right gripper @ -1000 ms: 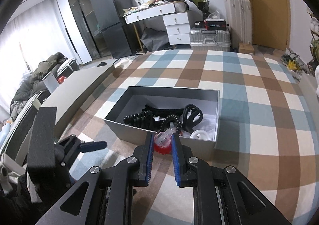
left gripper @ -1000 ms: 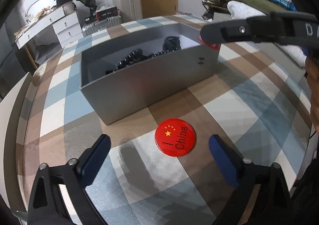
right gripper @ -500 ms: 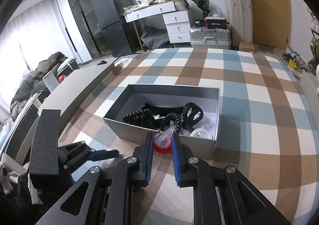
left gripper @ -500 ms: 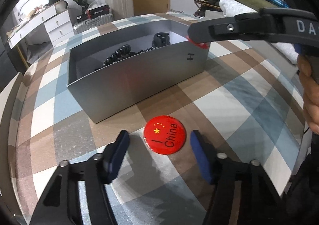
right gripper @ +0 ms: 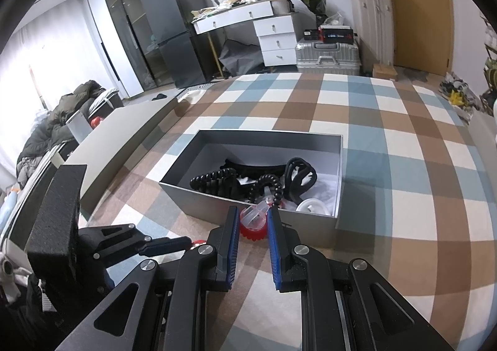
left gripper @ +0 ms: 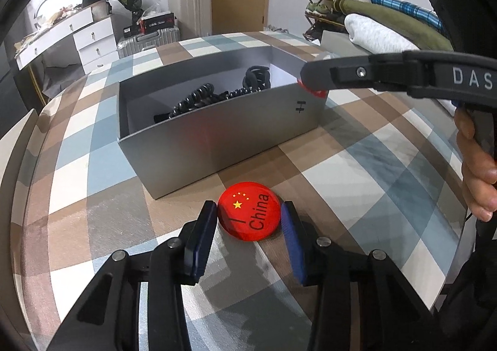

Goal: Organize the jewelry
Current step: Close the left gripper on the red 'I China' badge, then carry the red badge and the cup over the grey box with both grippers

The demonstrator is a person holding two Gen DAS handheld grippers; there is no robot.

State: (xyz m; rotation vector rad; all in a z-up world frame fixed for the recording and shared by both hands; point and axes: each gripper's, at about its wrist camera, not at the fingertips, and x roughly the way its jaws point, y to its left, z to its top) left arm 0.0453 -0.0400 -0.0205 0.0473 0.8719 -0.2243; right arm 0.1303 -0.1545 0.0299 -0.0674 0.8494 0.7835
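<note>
Left gripper (left gripper: 249, 220): fingers pinching the red "I China" badge (left gripper: 248, 210) at lower centre; squeeze evenly, lift flat.
Right gripper (right gripper: 253, 222): pressed on a red-and-clear clip (right gripper: 254, 220) at the rim.
Grey box (left gripper: 217, 139): above the badge, holding black hair ties (right gripper: 267, 183).

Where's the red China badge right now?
Left wrist view, low centre: the red China badge lies on the checked tablecloth between the left gripper fingers, just before the grey box.
</note>
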